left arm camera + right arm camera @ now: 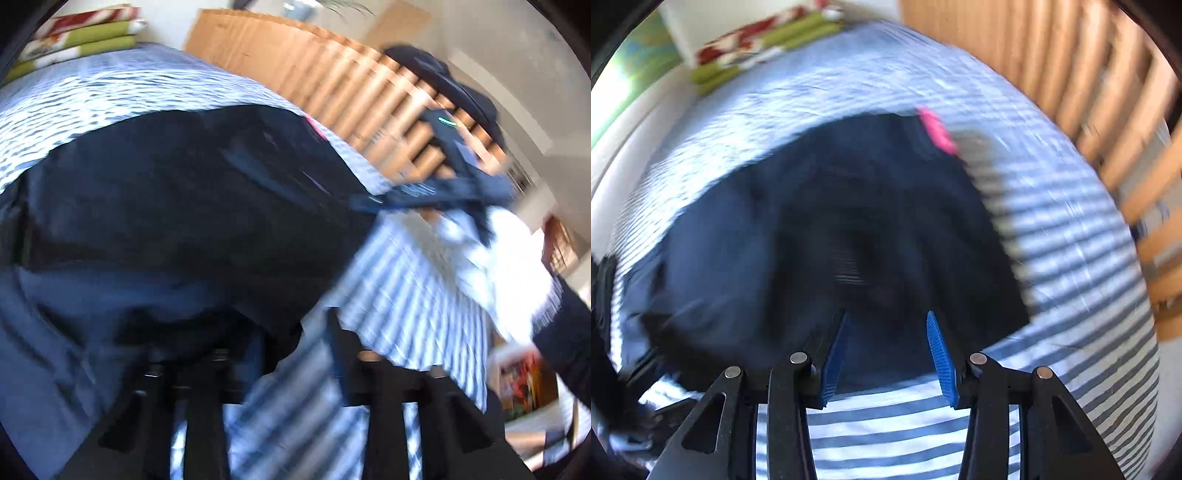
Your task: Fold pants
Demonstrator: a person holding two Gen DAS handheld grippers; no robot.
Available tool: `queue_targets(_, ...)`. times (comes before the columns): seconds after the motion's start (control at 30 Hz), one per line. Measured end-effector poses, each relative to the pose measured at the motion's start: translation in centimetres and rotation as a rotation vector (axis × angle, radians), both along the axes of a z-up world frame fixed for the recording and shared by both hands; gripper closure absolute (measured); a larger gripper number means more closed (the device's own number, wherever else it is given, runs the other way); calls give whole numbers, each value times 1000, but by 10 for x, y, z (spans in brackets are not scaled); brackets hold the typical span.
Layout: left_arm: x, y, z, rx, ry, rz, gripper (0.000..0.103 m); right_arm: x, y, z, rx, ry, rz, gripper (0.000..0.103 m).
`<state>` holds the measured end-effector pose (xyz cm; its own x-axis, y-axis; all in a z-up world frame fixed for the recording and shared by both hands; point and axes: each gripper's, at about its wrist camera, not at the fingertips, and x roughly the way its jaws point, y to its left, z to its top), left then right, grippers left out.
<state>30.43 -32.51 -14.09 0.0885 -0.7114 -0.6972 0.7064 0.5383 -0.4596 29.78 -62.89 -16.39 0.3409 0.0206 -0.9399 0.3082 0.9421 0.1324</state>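
Dark navy pants [177, 206] lie spread on a blue-and-white striped sheet [110, 85], with a pink tag [936, 129] at their far edge. At the near edge of the pants my left gripper [299, 343] stands over a fold of cloth. The cloth hides its left finger, and a strip of sheet shows beside the right finger [341, 354], so the jaws look open. My right gripper [886, 314] hovers open over the pants [831, 221], its blue pads [833, 365] apart with nothing gripped. Its blurred body [450, 158] shows at the right in the left wrist view.
A wooden slatted bed frame [1071, 74] runs along the far and right side of the bed. Stacked green and red cushions [81, 33] sit at the far left corner. A person's dark sleeve [565, 332] comes in at the right.
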Motion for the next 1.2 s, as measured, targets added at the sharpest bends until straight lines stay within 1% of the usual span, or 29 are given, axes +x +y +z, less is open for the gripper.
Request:
queue_targets(0.03, -7, -2, -1, 9, 2, -24, 79, 2, -5, -7, 1, 9, 0, 70)
queue_targets(0.07, -15, -4, -2, 33, -14, -44, 79, 2, -3, -9, -19, 1, 5, 71)
queue_targets(0.13, -31, -4, -5, 91, -40, -74, 79, 7, 7, -9, -102, 10, 23, 74)
queue_targets(0.17, -36, -1, -6, 103, -27, -90, 79, 9, 12, -10, -137, 23, 30, 74)
queue_targets(0.2, -39, 3, -8, 119, -18, -90, 78, 12, 17, -11, -173, 36, 41, 74)
queue_targets(0.27, -46, 19, -3, 148, -13, -52, 78, 14, 28, -8, -237, 48, 75, 74)
queue_targets(0.33, -53, 44, 10, 118, -13, -13, 77, 11, 33, -2, -257, 31, 73, 74)
queue_targets(0.4, -57, 77, 25, 89, -30, 47, 76, 2, 40, 11, -256, -17, 64, 74)
queue_targets(0.43, -59, 94, 31, 76, -41, 79, 75, -4, 49, 21, -234, -55, 85, 74)
queue_targets(0.47, -59, 113, 39, 78, -63, 123, 69, -9, 58, 28, -207, -82, 113, 74)
queue_targets(0.5, -56, 128, 43, 90, -87, 164, 63, -13, 70, 35, -173, -108, 152, 74)
queue_targets(0.53, -52, 142, 45, 104, -103, 204, 61, -17, 87, 41, -141, -134, 206, 74)
queue_targets(0.57, -44, 159, 44, 118, -101, 258, 59, -20, 109, 45, -125, -157, 265, 74)
queue_targets(0.63, -30, 185, 39, 118, -74, 350, 59, -21, 148, 48, -101, -178, 364, 74)
queue_targets(0.7, -18, 212, 30, 152, -68, 440, 59, -18, 186, 42, -76, -175, 452, 73)
queue_targets(0.73, -11, 227, 22, 184, -54, 490, 58, -16, 205, 35, -97, -160, 492, 73)
queue_targets(0.8, 1, 255, 7, 269, -19, 572, 58, -8, 226, 16, -163, -105, 520, 73)
queue_targets(0.87, 5, 289, 1, 300, -11, 663, 58, 5, 234, -8, -246, -23, 500, 73)
queue_targets(0.9, 5, 310, 3, 279, -7, 715, 58, 8, 233, -14, -265, -14, 487, 72)
queue_targets(0.97, 6, 349, 10, 210, 14, 799, 58, 9, 232, -9, -267, -14, 474, 71)
queue_targets(1.03, 12, 373, 14, 177, 17, 845, 56, 8, 227, 2, -233, -35, 454, 71)
queue_targets(1.07, 17, 383, 17, 164, 20, 857, 56, 5, 228, 7, -214, -49, 450, 71)
queue_targets(1.13, 28, 395, 15, 124, 54, 845, 56, 8, 232, 16, -162, -71, 471, 71)
queue_targets(1.17, 34, 402, 13, 103, 77, 832, 54, 9, 236, 18, -148, -80, 482, 71)
queue_targets(1.2, 41, 399, 10, 103, 89, 823, 51, 10, 241, 18, -143, -81, 497, 71)
